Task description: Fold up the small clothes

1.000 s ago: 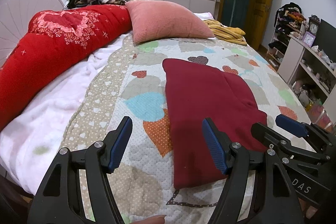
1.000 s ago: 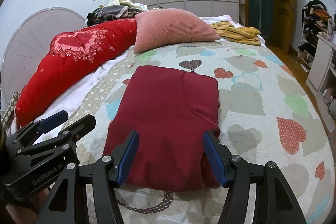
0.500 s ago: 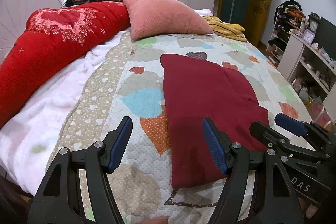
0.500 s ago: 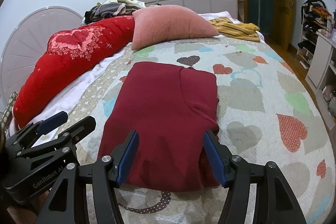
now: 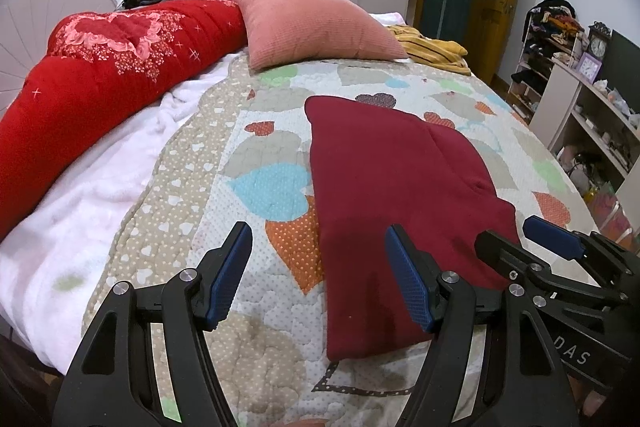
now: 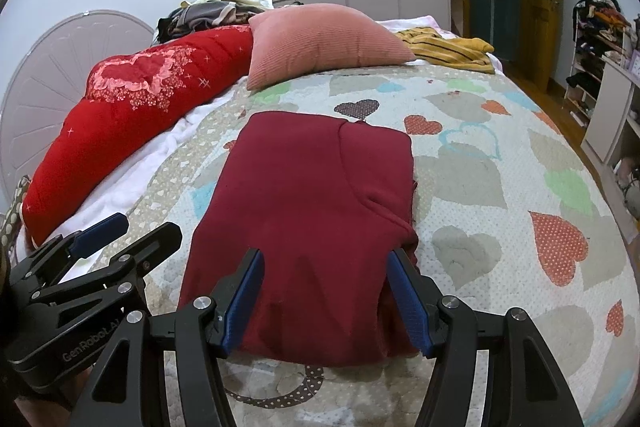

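One bed (image 6: 520, 155) carries one red bolster (image 6: 132, 107) along its left edge, one pink cushion (image 6: 324, 43) and one yellow garment (image 6: 448, 47) at its far edge. One folded maroon garment (image 6: 316, 211) lies flat near the near edge. Two grippers, left (image 5: 320, 275) and right (image 6: 326, 301), hover over that end, fingers wide, holding nothing.

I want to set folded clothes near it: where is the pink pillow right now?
The pink pillow lies at the far end of the bed in both views, its left corner against the red quilt, the yellow striped garment at its right, beyond the folded maroon garment.
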`<action>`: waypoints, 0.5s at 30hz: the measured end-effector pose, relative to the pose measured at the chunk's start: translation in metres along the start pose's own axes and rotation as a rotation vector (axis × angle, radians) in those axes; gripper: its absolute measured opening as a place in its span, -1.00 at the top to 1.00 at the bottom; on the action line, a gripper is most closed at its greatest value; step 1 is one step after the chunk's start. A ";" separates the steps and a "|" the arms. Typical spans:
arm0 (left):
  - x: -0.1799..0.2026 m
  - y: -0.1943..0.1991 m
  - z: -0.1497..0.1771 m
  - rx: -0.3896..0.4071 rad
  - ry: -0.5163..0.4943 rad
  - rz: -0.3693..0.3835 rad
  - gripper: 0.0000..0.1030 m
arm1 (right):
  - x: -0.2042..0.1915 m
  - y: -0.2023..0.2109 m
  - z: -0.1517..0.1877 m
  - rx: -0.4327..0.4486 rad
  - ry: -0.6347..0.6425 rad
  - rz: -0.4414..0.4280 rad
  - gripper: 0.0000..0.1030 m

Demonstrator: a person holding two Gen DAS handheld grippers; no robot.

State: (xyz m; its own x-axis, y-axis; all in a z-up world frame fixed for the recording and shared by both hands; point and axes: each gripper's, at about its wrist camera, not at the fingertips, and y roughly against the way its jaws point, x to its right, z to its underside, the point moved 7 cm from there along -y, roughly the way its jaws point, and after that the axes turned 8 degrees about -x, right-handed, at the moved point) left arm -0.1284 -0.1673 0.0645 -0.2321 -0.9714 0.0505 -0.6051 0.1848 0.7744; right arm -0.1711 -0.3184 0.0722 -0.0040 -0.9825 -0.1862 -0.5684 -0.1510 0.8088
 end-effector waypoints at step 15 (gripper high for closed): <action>0.003 -0.007 0.002 -0.011 -0.007 -0.003 -0.36 | 0.000 -0.007 0.003 -0.016 0.001 -0.001 -0.20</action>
State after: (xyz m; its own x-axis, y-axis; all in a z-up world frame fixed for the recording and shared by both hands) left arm -0.1269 -0.1709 0.0580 -0.2361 -0.9707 0.0440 -0.5971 0.1806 0.7816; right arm -0.1701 -0.3169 0.0650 -0.0029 -0.9824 -0.1868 -0.5553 -0.1537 0.8173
